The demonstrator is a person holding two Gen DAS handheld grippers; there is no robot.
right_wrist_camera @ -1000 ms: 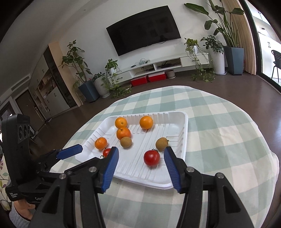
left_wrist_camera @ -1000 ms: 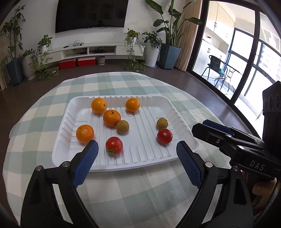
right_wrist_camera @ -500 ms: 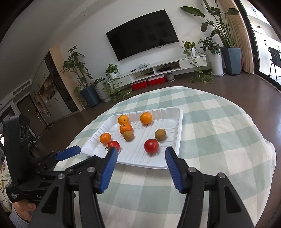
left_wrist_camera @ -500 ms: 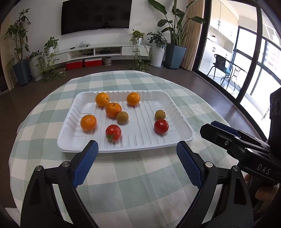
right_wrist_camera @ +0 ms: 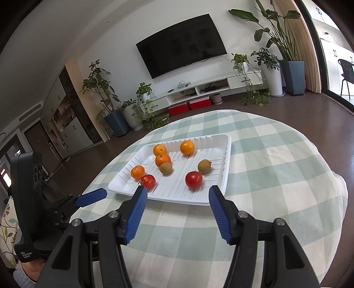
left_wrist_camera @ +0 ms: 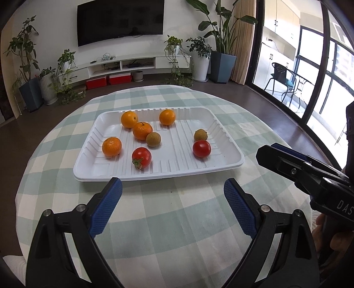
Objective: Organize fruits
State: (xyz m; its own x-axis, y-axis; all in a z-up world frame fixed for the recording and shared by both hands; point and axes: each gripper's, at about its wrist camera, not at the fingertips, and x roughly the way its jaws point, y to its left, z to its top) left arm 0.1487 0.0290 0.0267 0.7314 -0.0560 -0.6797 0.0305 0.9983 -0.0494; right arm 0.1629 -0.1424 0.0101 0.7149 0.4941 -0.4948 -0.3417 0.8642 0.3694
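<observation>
Fruits: eight loose on ribbed white plastic tray, checked-cloth table | left tongs just widened, empty | right tongs part-open, empty | risk: round red tomato probably rolls if nudged.

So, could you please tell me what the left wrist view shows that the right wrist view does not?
Only the left wrist view shows the balcony table beside the chair and the fingers holding the right hand-held gripper. Only the right wrist view shows the tall cabinet and door at left. Both share the white tray, four oranges, two tomatoes, two brown fruits, the checked cloth and the TV.
</observation>
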